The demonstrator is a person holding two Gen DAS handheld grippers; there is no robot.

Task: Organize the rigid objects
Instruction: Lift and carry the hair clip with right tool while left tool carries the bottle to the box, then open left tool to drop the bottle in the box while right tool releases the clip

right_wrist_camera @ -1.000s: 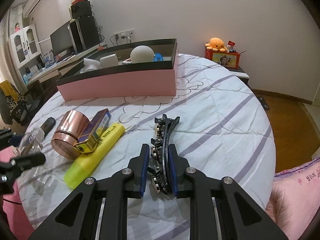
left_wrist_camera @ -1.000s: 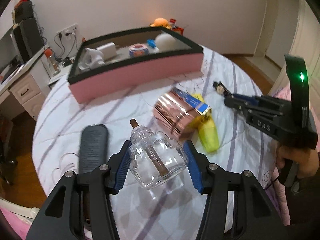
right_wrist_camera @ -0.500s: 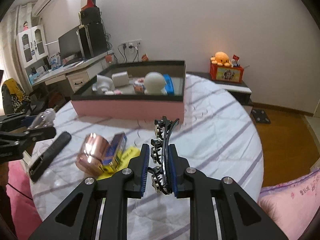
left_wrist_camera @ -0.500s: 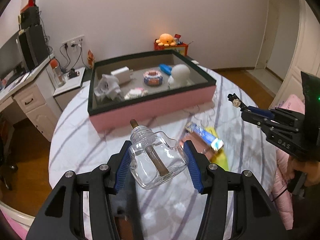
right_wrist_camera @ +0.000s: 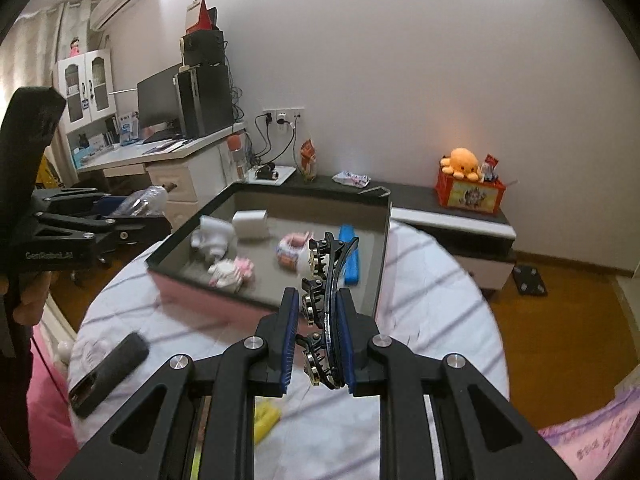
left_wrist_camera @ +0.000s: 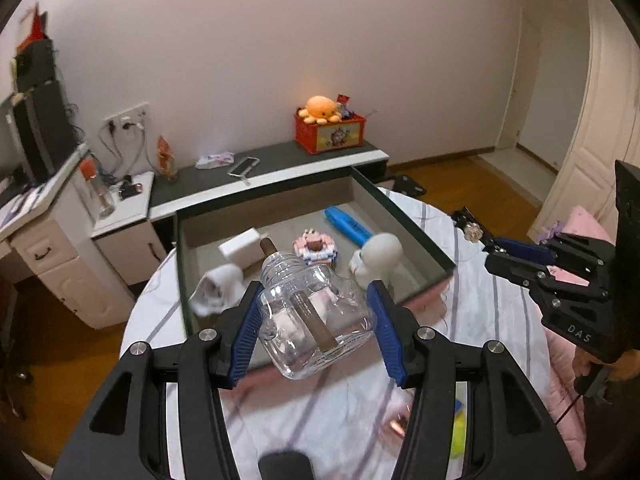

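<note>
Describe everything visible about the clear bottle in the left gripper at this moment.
The clear bottle looks like transparent plastic or glass, squat with rounded shoulders and a ribbed neck. A brown wick-like rod runs through it and sticks out of the neck. No liquid is visible. It sits tilted, neck pointing away and up-left, clamped at its sides between the blue pads of the left gripper. It is held in the air in front of the pink-sided box, touching nothing else that shows.

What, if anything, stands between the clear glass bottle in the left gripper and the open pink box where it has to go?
Nothing visible blocks the way. The left gripper holds the glass bottle above the near wall of the pink box, which has no lid. Inside, a white figurine and a white charger leave bare floor between them.
</note>
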